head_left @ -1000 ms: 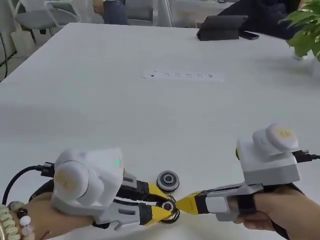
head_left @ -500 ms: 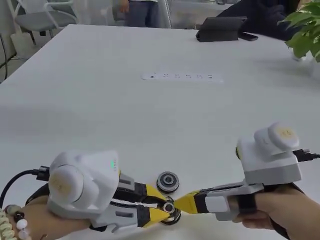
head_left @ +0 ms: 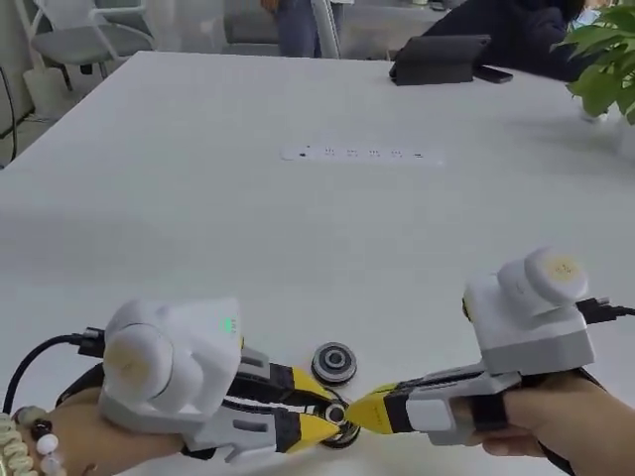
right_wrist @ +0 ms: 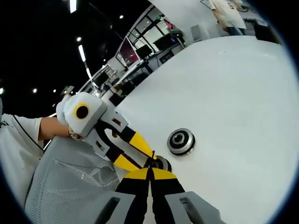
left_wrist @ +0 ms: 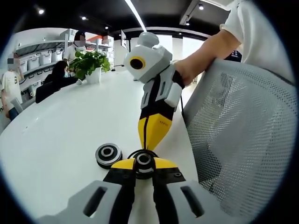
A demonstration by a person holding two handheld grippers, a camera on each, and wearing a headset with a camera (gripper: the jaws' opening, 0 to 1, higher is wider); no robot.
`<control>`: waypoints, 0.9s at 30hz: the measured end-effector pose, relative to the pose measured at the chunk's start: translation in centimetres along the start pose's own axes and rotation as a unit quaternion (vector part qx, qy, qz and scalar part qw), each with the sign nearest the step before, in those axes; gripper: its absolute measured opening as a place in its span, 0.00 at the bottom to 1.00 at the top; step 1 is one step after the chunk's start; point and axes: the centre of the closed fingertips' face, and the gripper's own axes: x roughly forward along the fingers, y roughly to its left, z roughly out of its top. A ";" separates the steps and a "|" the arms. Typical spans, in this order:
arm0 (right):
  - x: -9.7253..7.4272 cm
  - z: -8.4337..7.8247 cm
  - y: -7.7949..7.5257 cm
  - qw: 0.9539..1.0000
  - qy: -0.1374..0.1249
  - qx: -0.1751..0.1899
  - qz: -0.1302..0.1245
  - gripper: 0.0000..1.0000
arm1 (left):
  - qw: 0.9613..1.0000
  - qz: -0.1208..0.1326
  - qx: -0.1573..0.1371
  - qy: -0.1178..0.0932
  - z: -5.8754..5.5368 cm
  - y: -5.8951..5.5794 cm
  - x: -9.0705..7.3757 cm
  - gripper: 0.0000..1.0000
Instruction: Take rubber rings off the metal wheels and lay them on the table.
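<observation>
A small metal wheel (left_wrist: 143, 161) sits between the yellow jaws of my left gripper (left_wrist: 144, 164), which is shut on it low over the white table (head_left: 298, 228). A thin black rubber ring (left_wrist: 140, 152) arcs off the wheel's far side. My right gripper (right_wrist: 149, 173) comes in from the opposite side with its jaws pressed together on that ring. In the head view the two grippers meet tip to tip near the table's front edge, left gripper (head_left: 330, 416) and right gripper (head_left: 355, 408). A second wheel (head_left: 333, 361) with its dark ring on lies flat just beyond them.
A flush socket strip (head_left: 362, 152) lies mid-table. A dark tablet case (head_left: 440, 58) and a plant (head_left: 605, 59) stand at the far right, with chairs (head_left: 79, 35) beyond the far left corner. A mesh chair back (left_wrist: 238, 140) is close behind the right hand.
Both grippers stay at the same wheel. The left gripper has shifted very slightly, and the head view has moved a little.
</observation>
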 end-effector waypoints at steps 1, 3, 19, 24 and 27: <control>0.0 0.0 -0.1 1.000 0.000 -0.001 -0.002 0.00 | 1.000 -0.002 -0.002 0.004 0.0 0.0 0.1 0.09; 0.0 -0.1 -0.3 1.000 0.002 -0.002 -0.005 0.00 | 1.000 -0.007 -0.002 0.016 0.1 -0.2 0.1 0.11; -0.8 0.6 -0.3 1.000 -0.018 0.001 -0.006 0.00 | 1.000 -0.002 0.003 0.026 1.5 0.0 -3.8 0.16; -1.3 1.1 -0.1 1.000 -0.030 0.000 -0.003 0.00 | 0.999 -0.001 0.010 0.031 1.5 -0.4 -5.5 0.22; -1.4 1.2 -0.1 0.999 -0.035 0.002 -0.002 0.00 | 1.000 0.008 0.009 0.029 1.6 -0.2 -6.5 0.25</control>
